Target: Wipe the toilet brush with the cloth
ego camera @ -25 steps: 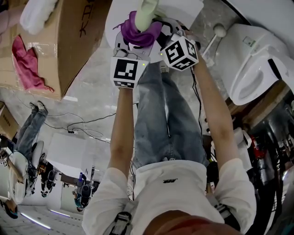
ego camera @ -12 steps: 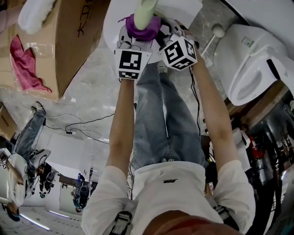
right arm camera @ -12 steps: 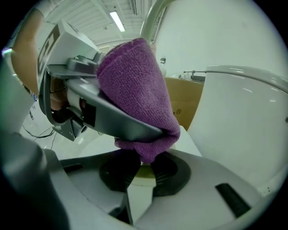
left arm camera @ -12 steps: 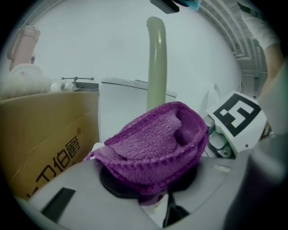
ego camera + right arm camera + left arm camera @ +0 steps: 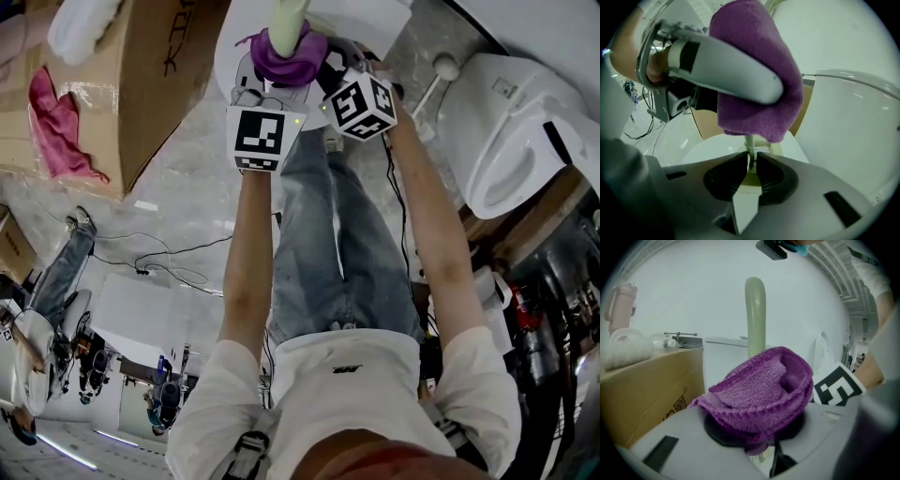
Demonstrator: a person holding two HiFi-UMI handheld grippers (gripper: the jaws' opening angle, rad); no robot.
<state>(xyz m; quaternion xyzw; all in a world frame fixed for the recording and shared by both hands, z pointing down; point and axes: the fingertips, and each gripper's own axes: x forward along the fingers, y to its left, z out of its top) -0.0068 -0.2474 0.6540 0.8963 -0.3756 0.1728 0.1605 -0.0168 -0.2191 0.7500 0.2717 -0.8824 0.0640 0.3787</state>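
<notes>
I had the wiping step in hand. My left claw [image 5: 757, 439] was clamped on the bunched purple cloth [image 5: 761, 390], and the cloth was wrapped around the pale green handle of the toilet brush [image 5: 755, 315]. The handle stood upright and rose out of the top of the fold. Lower down, my right claw [image 5: 751, 164] had just been closing. Its jaws stood narrow, pinching the thin stem of the brush just beneath the cloth, so that hand served as the anchor.

From the head view, the brush was held out in front of my knees, between the cardboard box [image 5: 141, 84] on my left and the toilet [image 5: 525, 131] on my right. I couldn't see the bristle end in any view.

I judged the task to be midway, with the cloth on the handle and the grip below just set. The next move, as I read it, called for sliding the cloth along the handle while the right claw kept the stem from twisting or slipping. The stem was thin and smooth-looking, so I thought it might rotate in the pinch if I squeezed the cloth too hard.
</notes>
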